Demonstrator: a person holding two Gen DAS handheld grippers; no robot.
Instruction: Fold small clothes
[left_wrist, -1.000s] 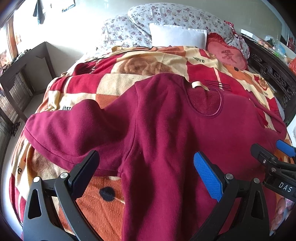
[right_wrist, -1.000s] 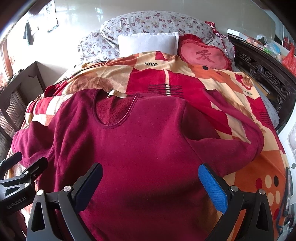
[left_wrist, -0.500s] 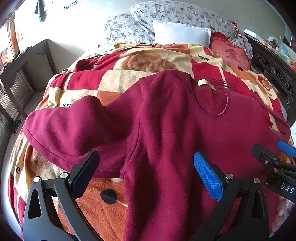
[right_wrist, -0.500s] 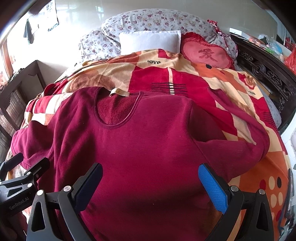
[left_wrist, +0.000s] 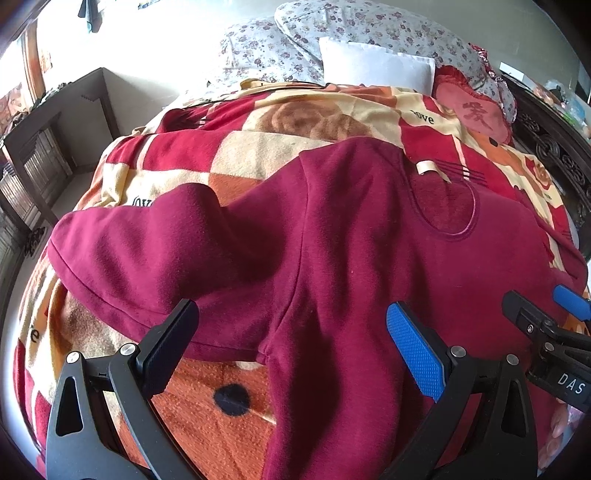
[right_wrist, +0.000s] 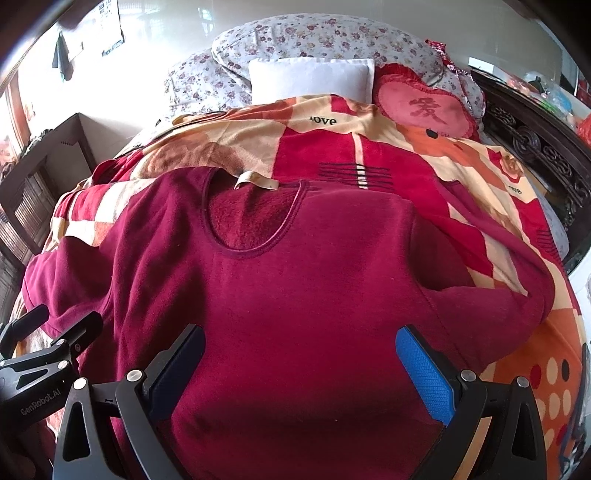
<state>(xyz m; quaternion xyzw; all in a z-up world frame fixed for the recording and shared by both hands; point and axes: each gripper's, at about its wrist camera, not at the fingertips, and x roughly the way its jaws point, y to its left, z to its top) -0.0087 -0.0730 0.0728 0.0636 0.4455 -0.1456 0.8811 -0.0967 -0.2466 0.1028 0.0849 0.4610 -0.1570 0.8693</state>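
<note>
**Maroon sweater spread flat, both grippers hovering wide**

I see the maroon fleece sweater (right_wrist: 314, 295) lying front-up on the patterned blanket (right_wrist: 314, 147), its round neckline toward the head of the bed, with a cream label (right_wrist: 255, 181) sticking out at the collar. Beyond the collar, at the far end of the blanket, sit a white pillow (right_wrist: 310, 77) and a red heart cushion (right_wrist: 424, 110) against floral bedding (right_wrist: 332, 37).

My left gripper (left_wrist: 291, 336) hangs over the sweater's left underarm, where the sleeve (left_wrist: 155, 251) runs off sideways — fingers spread wide, nothing between them. My right gripper (right_wrist: 301, 354) hovers above the sweater's lower chest, jaws likewise parted and holding nothing. The other sleeve (right_wrist: 498, 295) lies folded back on itself at the sweater's right side, on the blanket.

In each view the opposite gripper pokes in at the edge — beside the sweater's hem end.
</note>
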